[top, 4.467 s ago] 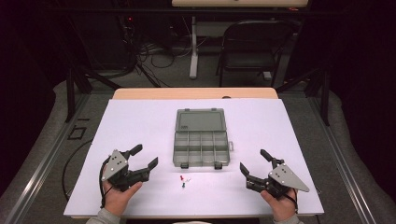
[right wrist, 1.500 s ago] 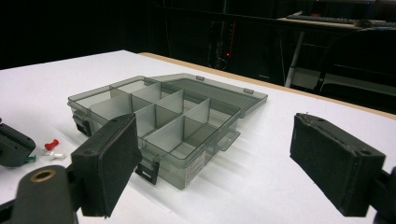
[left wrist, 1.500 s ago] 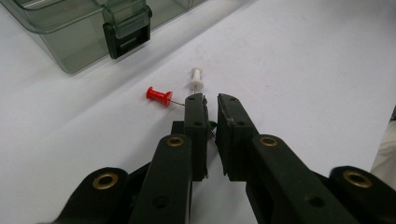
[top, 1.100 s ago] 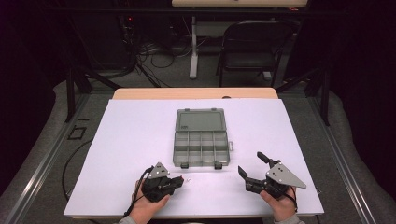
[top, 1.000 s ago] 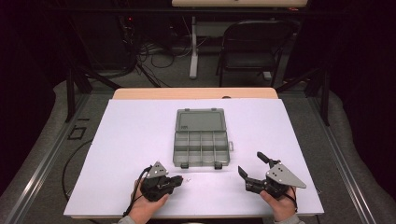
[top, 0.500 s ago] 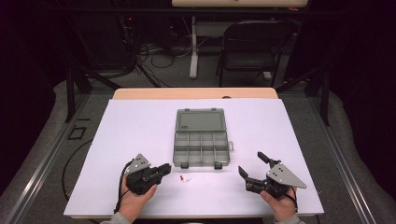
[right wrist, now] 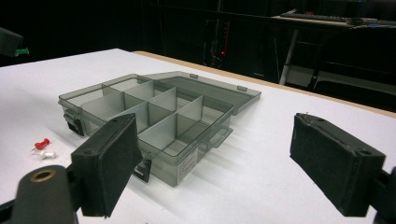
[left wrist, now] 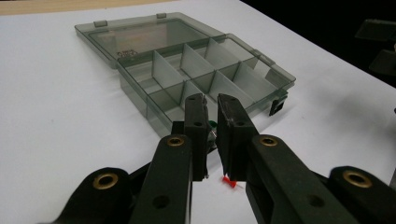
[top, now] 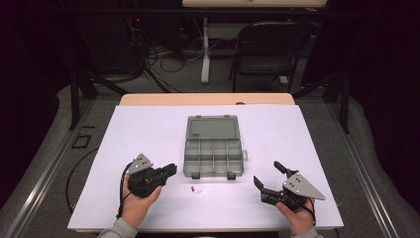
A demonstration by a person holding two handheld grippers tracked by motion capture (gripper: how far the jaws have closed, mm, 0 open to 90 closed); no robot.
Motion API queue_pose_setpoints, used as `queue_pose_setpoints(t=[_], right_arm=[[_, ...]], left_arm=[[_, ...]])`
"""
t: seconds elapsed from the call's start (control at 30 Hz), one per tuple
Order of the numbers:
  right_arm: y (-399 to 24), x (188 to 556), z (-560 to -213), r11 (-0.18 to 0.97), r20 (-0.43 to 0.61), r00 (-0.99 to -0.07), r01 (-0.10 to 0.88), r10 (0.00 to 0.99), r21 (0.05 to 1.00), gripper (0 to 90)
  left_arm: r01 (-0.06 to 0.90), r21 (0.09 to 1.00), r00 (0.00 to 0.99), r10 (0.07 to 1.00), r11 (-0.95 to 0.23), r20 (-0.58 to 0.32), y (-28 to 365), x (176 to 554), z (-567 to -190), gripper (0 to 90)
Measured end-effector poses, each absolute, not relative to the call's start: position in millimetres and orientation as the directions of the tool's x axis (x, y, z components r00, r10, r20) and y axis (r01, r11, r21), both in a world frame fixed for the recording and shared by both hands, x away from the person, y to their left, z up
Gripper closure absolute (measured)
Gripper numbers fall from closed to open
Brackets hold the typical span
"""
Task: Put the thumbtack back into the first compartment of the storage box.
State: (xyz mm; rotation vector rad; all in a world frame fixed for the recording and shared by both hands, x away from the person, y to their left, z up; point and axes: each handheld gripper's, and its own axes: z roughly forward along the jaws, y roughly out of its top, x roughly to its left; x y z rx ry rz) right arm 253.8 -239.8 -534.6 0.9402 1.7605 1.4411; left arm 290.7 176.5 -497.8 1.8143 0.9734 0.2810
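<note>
A: Gripping something small and green, the left gripper has its jaws nearly together, with a green pin pinched between them

B: Where is it over the table?

A: Near the front left corner of the grey box, just short of it in the high view, held in the person's left hand. In the left gripper view the box sits right behind the jaw tips

B: And the box itself?

A: It lies open in the middle of the white table, its clear lid folded flat on the far side. The tray part is split by dividers into two rows of compartments. I cannot make out anything inside them

B: What about the other hand?

A: The right gripper is spread wide, with nothing between its two padded jaws. It sits near the front right of the table, well apart from the box, in the person's right hand. In the right gripper view the box shows between the jaws, farther off

B: Anything loose on the table?

A: Two more pins lie on the white surface just in front of the box, between the two grippers. A red pin and a white pin rest side by side, about touching. The red one also shows below the left gripper's jaws

B: Are either of those being held?

A: No, both lie free on the table, apart from either gripper
</note>
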Motion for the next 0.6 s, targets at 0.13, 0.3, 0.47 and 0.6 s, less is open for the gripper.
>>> queue_pose_setpoints(t=[0.13,0.3,0.47,0.6], right_arm=[[-239.7,253.8,-534.7,0.134,-0.054,-0.519,0.118,0.853,0.984,15.2],[-239.6,253.7,-534.7,0.133,-0.053,-0.517,0.118,0.854,0.984,15.2],[-240.1,253.8,-534.8,0.131,-0.05,-0.517,0.121,0.854,0.984,15.2],[-239.9,253.9,-534.9,0.131,-0.051,-0.517,0.119,0.854,0.984,15.2]], left_arm=[[0.481,0.86,0.652,0.724,-0.169,-0.223,173.4,296.9,-491.9,82.9],[0.468,0.864,0.66,0.724,-0.186,-0.201,165.9,307.0,-482.8,82.9],[0.464,0.862,0.663,0.725,-0.203,-0.186,160.2,316.2,-477.6,82.9],[0.475,0.858,0.654,0.731,-0.197,-0.194,157.2,323.5,-476.3,82.9]])
